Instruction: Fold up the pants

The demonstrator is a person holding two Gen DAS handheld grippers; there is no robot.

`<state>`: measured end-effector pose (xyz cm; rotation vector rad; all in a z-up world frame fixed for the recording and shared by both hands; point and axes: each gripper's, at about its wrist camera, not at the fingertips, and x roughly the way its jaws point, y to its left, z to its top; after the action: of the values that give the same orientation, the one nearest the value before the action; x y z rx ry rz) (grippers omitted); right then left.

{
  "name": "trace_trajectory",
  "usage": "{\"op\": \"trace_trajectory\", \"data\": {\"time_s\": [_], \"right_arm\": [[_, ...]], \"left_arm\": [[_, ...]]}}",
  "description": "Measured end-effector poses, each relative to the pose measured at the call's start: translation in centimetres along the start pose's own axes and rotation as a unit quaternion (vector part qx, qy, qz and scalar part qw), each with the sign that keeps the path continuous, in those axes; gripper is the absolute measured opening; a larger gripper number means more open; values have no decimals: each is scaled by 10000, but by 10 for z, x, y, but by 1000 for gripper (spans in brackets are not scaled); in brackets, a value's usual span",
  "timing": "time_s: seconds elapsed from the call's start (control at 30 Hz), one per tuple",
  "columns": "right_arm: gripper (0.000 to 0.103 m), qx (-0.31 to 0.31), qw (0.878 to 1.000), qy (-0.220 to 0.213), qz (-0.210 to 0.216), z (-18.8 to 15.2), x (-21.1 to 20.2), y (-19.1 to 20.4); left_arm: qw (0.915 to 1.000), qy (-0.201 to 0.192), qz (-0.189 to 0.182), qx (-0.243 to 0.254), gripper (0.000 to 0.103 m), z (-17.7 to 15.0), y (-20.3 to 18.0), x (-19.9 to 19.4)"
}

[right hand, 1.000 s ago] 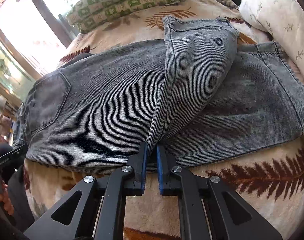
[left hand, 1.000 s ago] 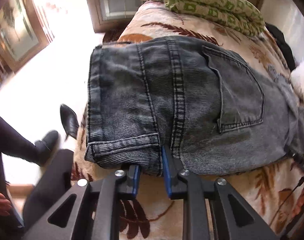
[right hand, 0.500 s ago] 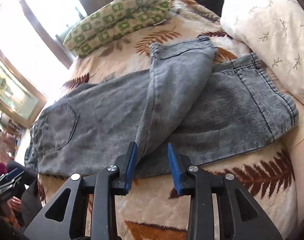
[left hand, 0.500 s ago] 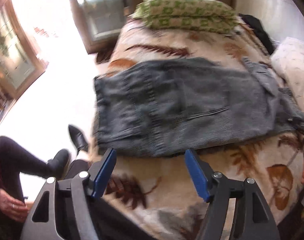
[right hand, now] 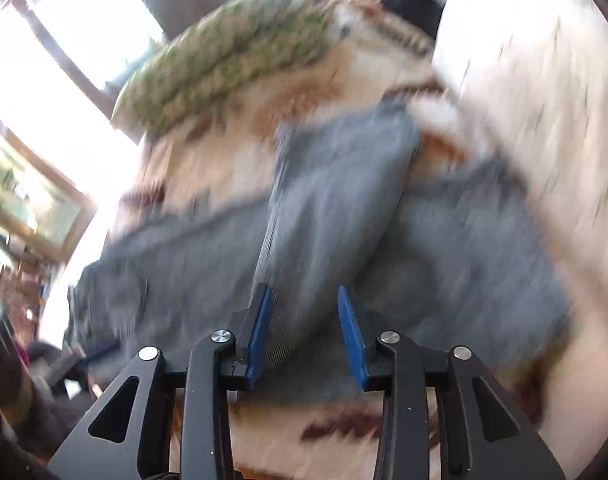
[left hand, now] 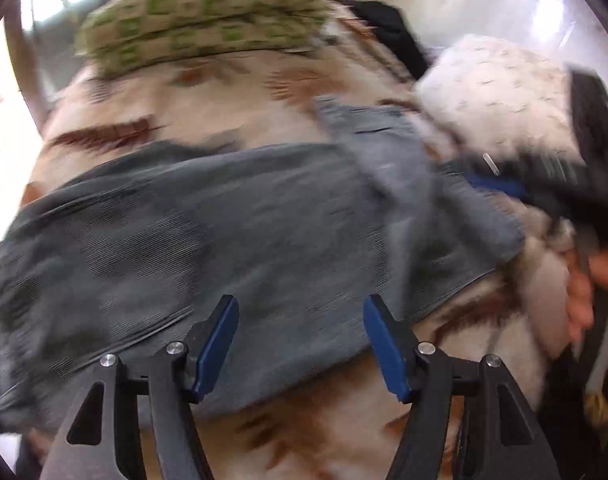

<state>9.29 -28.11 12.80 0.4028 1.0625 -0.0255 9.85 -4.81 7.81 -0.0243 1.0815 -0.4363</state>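
Grey denim pants (left hand: 232, 232) lie across a cream bed blanket with brown fern prints (left hand: 208, 92). One leg is folded over the other and points to the far side (right hand: 335, 184). My left gripper (left hand: 300, 344) is open and empty, over the near edge of the pants. My right gripper (right hand: 304, 332) is open, its jaws on either side of the folded leg's near edge without gripping it. The right gripper also shows blurred at the right in the left wrist view (left hand: 499, 186). Both views are motion-blurred.
A green checked cushion (left hand: 200, 24) lies at the far edge of the bed. A white patterned pillow (right hand: 535, 92) sits at the right, with a dark garment (left hand: 387, 28) behind it. A window (right hand: 56, 60) and a framed picture (right hand: 28, 200) are at the left.
Both grippers let go of the pants and opened. The left one swung right along the pants, from the waist toward the legs. The right one opened wider and moved closer.
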Motion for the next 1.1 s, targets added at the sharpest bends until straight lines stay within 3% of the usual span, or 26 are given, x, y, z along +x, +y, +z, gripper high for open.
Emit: {"op": "trace_trajectory", "data": {"time_s": [0.1,0.2,0.27,0.47,0.57,0.6,0.63,0.7,0.9,1.1], "right_arm": [[53,-373,9991,183,80,47,15,6],[53,-775,9948,622,219,85,51,23],[53,-881,9918,884,265,88,69,29],[53,-1152,9854,1237,-224,94,138,47],[52,-1444,9783,1195,-888,90,164,53],[35,-1540,9756,1132,-1083,88,166,53],[15,-1714,9716,963,-1320,85,163,55],[10,-1775,9736,761,-1218,83,148,55],[10,-1667,9782,11,-1235,71,45,25],[10,-1218,9811,-141,-1495,39,-31,-24]], "left_arm": [[9993,42,-379,-61,67,12,-14,24],[9981,90,-608,-101,66,17,-22,42],[9971,133,-738,-136,65,16,-22,50],[9939,169,-993,-449,54,6,-10,65],[9938,135,-1007,-448,46,4,-7,64],[9935,141,-1030,-457,42,4,-6,63],[9930,149,-1070,-482,40,5,-5,64],[9911,173,-1200,-550,39,6,-3,63],[9912,105,-1256,-401,39,6,-7,49],[9914,229,-1224,403,39,6,-38,40]]}}
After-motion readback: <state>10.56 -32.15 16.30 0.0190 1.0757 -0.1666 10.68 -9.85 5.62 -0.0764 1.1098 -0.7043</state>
